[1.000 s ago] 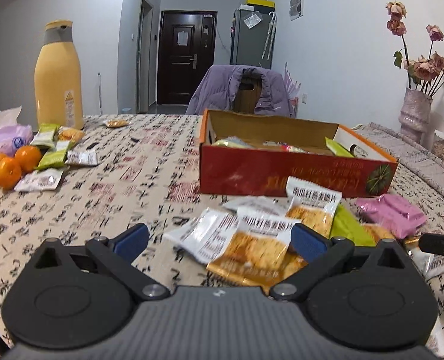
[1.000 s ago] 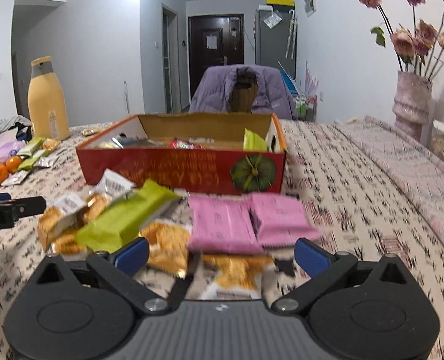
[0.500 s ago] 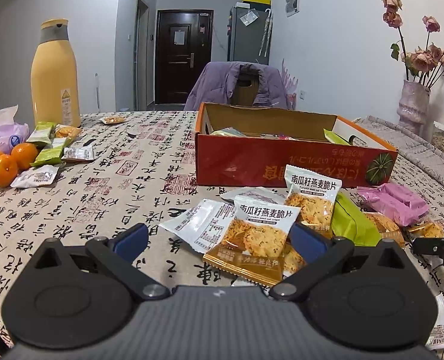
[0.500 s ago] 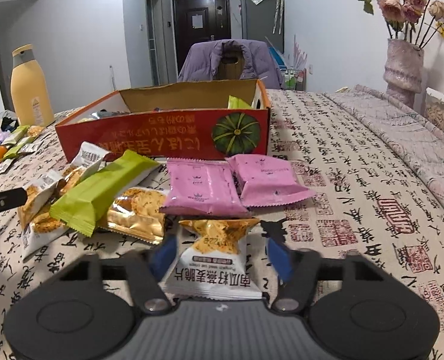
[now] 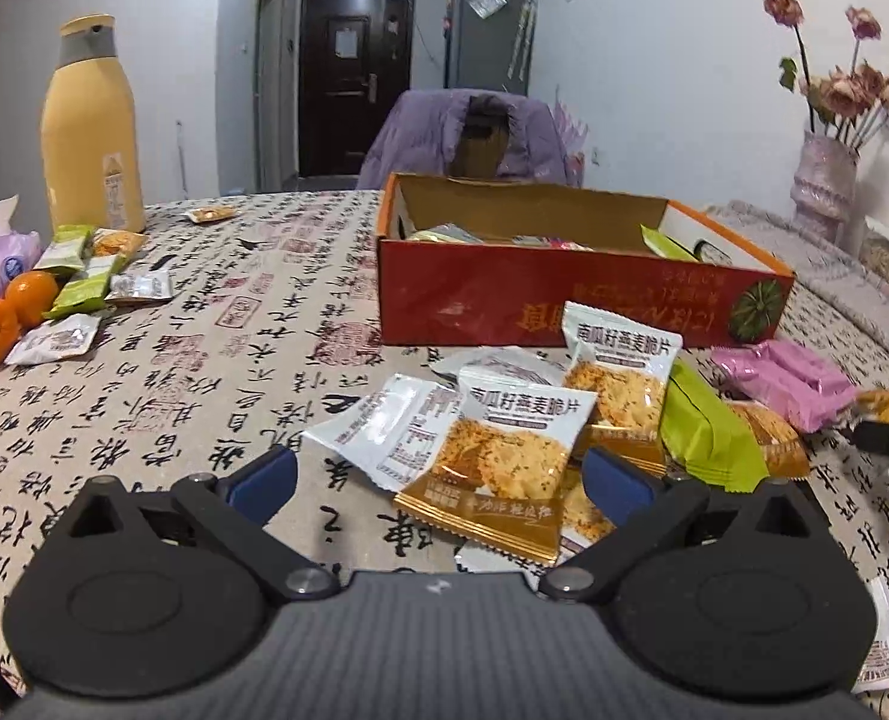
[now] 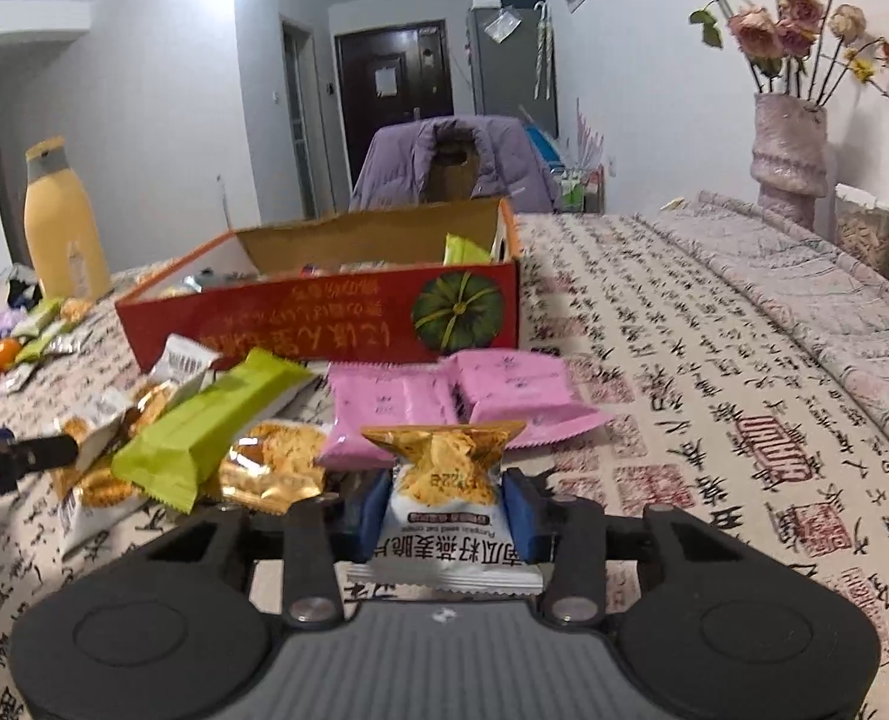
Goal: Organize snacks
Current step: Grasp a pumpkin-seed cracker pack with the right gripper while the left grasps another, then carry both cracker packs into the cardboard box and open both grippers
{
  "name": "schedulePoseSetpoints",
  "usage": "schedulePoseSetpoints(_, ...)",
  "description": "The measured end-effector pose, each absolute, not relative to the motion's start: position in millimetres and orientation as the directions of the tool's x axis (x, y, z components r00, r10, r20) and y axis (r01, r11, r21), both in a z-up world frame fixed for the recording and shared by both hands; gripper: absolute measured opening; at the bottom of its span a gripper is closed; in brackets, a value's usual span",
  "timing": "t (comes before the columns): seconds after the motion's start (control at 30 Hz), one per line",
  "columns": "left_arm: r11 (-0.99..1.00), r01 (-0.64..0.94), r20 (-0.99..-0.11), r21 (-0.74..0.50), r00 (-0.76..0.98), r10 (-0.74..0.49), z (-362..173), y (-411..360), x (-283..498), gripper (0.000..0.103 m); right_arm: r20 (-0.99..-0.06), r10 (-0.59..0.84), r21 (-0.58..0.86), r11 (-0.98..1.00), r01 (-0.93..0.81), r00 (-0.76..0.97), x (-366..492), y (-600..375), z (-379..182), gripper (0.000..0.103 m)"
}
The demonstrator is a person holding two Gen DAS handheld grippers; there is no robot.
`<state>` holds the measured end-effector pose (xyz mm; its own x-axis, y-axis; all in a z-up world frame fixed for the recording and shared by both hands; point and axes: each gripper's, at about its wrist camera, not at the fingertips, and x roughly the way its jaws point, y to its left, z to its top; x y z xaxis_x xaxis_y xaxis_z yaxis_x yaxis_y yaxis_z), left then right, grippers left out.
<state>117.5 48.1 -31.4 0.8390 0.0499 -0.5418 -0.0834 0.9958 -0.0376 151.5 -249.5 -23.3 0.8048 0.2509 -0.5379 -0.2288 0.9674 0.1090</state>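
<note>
Right wrist view has the right gripper (image 6: 444, 507) with its blue pads closing in on a small white-and-gold cracker packet (image 6: 444, 498), pressed on both sides so the wrapper pinches in at the middle. Its label faces the camera upside down; the big Chinese characters look like the same ones on the other cracker packs, and the small English line under them is too tiny to read.

Just past it sit two pink packets (image 6: 456, 399) side by side, a lime green bar wrapper (image 6: 204, 426) lying over a gold-foil cracker pack (image 6: 273, 468), and then the red cardboard box (image 6: 324, 324) with a green pumpkin printed on the near wall and gold Chinese writing running upside down. A few snacks are already inside, one green wrapper sticking up at the right end.

Left wrist view: the left gripper (image 5: 438, 474) has its jaws wide apart, nothing pinched, low over the calligraphy-print tablecloth (image 5: 216, 324). Right in front lies a cracker pack reading 南瓜籽燕麦脆片 (image 5: 504, 450), with a second identical one (image 5: 621, 372) behind it. Far left there's another little heap of packets (image 5: 84, 282) next to two mandarins (image 5: 9, 312) and a tall yellow bottle (image 5: 90, 132).
</note>
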Motion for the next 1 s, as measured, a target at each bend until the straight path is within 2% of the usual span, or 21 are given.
schedulePoseSetpoints(0.23, 0.998, -0.058, -0.561, 0.007, 0.826, 0.052, -25, 38, 129, 0.102, -0.528, 0.258, 0.133, 0.966, -0.222, 0.809, 149, -255, -24, 0.040)
schedulePoseSetpoints(0.37, 0.999, -0.044, -0.580, 0.015, 0.814, 0.045, -25, 33, 135, 0.090, -0.521, 0.270, 0.138, 0.963, -0.232, 0.810, 148, -254, -23, 0.040)
schedulePoseSetpoints(0.43, 0.999, -0.042, -0.588, 0.011, 0.808, 0.041, -27, 33, 139, 0.090, -0.521, 0.273, 0.139, 0.962, -0.235, 0.809, 147, -254, -23, 0.040)
schedulePoseSetpoints(0.63, 0.999, -0.046, -0.616, -0.001, 0.787, 0.035, -32, 34, 145, 0.076, -0.518, 0.280, 0.145, 0.960, -0.239, 0.808, 145, -254, -23, 0.040)
schedulePoseSetpoints(0.77, 0.999, -0.035, -0.624, -0.022, 0.781, 0.013, -35, 35, 145, 0.055, -0.519, 0.283, 0.147, 0.959, -0.242, 0.807, 144, -254, -23, 0.040)
schedulePoseSetpoints(1.0, 0.999, -0.039, -0.607, -0.025, 0.795, 0.016, -31, 33, 138, 0.045, -0.519, 0.289, 0.148, 0.957, -0.248, 0.805, 144, -253, -23, 0.040)
